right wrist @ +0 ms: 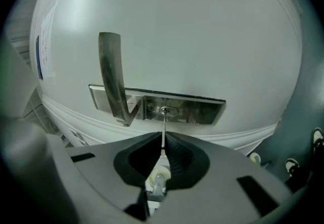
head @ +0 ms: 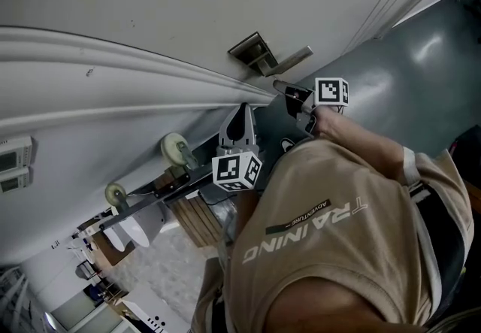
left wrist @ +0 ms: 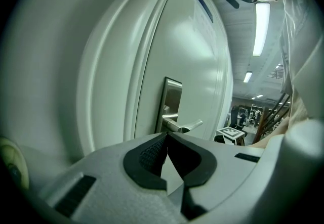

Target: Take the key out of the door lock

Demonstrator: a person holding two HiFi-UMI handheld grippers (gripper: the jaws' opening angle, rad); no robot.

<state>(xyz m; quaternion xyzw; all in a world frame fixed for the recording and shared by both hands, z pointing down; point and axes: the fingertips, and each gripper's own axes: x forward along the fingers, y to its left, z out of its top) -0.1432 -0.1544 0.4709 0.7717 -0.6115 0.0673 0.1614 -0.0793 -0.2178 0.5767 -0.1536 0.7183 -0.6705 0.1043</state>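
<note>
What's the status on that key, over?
Right gripper shut on key, blade tip at the lock. Left gripper shut, empty. Handle beside the lock, not blocking.

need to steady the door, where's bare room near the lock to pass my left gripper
Free: the lock plate end beyond the key, away from the handle, and the door above it. Crowded: handle to key, which the right gripper clamps.

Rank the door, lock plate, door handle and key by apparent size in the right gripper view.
1. door, fills most of the view
2. lock plate
3. door handle, close to the plate, so this order is unsure
4. key, a thin blade clamped by the right gripper
</note>
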